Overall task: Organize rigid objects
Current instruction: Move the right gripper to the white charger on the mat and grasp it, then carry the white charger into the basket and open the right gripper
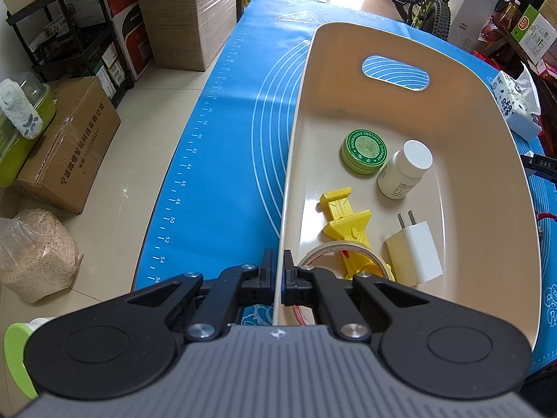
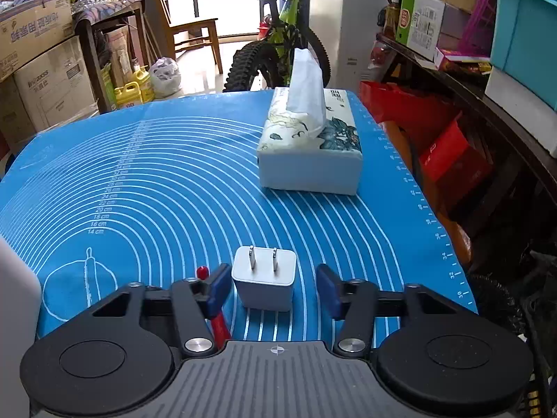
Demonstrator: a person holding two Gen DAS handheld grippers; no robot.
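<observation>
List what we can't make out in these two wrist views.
Tape roll: left wrist view, near half behind left gripper.
Red-handled tool: right wrist view, mostly under right gripper; type unclear.
White bottle label: left wrist view, print too small.
Beige basket: right wrist view, cut off by left edge.

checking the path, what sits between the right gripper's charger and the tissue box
Nothing: in the right wrist view only bare blue mat lies between the white charger and the tissue box.
</observation>
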